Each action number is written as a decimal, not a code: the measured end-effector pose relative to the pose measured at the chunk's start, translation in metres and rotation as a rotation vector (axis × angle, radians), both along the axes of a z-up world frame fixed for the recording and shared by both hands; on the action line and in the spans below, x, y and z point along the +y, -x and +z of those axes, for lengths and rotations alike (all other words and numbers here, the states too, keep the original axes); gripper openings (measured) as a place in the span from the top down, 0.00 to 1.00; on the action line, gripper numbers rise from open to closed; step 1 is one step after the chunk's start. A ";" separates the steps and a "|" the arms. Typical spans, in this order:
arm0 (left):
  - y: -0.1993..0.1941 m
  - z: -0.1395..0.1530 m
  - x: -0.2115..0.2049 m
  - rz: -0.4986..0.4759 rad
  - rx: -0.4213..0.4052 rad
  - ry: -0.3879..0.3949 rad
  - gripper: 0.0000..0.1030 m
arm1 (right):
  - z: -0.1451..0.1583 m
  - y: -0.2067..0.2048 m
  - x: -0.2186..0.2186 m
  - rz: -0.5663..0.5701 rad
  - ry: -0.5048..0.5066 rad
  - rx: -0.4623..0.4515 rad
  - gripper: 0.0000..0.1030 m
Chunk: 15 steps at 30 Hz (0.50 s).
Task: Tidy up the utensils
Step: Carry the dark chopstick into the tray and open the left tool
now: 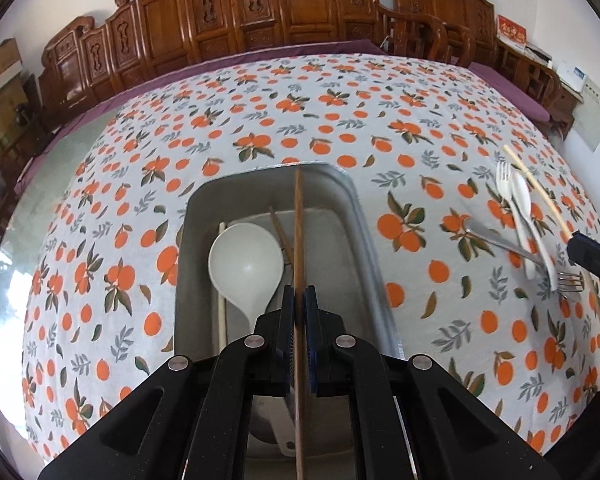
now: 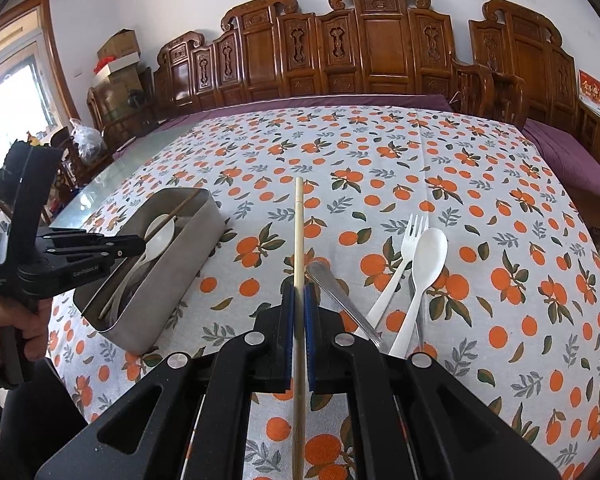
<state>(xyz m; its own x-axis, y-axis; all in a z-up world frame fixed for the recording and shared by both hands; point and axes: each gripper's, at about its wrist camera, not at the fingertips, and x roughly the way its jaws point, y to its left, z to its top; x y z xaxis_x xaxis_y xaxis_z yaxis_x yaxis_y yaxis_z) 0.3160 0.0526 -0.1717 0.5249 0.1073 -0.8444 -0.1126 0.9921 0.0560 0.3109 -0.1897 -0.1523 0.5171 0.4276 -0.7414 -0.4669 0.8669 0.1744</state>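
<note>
Both tongs were pressed together, each pinching a single chopstick. Over the metal tray (image 1: 356, 216), the left gripper (image 1: 299, 300) held a dark brown chopstick (image 1: 298, 216) that ran lengthwise above the tray's middle, its far tip near the far wall. Well to the right of the tray, the right gripper (image 2: 299, 300) held a pale bamboo chopstick (image 2: 298, 232) above the orange-print tablecloth (image 2: 500, 200), pointing away from the camera.

Inside the tray lay a white ladle-like spoon (image 1: 246, 260), another brown chopstick (image 1: 280, 232) and a pale stick along the left wall. Further right of the tray than the pale chopstick, a white plastic fork (image 2: 400, 264), a white plastic spoon (image 2: 424, 272) and a metal utensil (image 2: 340, 296) rested on the cloth, crossing one another.

By my judgement, the chopsticks were light, stiff and smooth, liable to pivot or slide in narrow pads unless gripped near mid-length. The plastic pieces looked feather-light and slightly springy; taking each by the handle, clear of the overlap, seemed wisest. The metal one would be heavier and slick.

Much stayed hidden: both chopsticks' near ends ran under the gripper bodies, the tray's near end was covered in the left wrist view, and the metal utensil's working end was cut off in the right wrist view. The left view showed tines there, somewhat blurred.
</note>
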 end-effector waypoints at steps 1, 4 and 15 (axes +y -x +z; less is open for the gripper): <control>-0.001 -0.002 0.001 0.002 0.007 0.001 0.96 | 0.000 0.000 0.000 0.001 -0.003 0.003 0.94; 0.000 -0.007 0.003 0.000 0.018 -0.001 0.96 | 0.000 0.000 0.001 0.003 -0.006 0.004 0.94; 0.004 -0.008 0.011 0.002 0.020 0.014 0.96 | -0.001 0.002 0.006 0.020 -0.012 0.012 0.94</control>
<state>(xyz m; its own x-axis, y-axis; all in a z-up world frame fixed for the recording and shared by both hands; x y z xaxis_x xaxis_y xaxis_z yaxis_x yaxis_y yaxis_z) 0.3117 0.0641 -0.1799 0.5078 0.0962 -0.8561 -0.1133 0.9926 0.0444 0.3090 -0.1840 -0.1530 0.4998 0.4467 -0.7421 -0.4816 0.8554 0.1906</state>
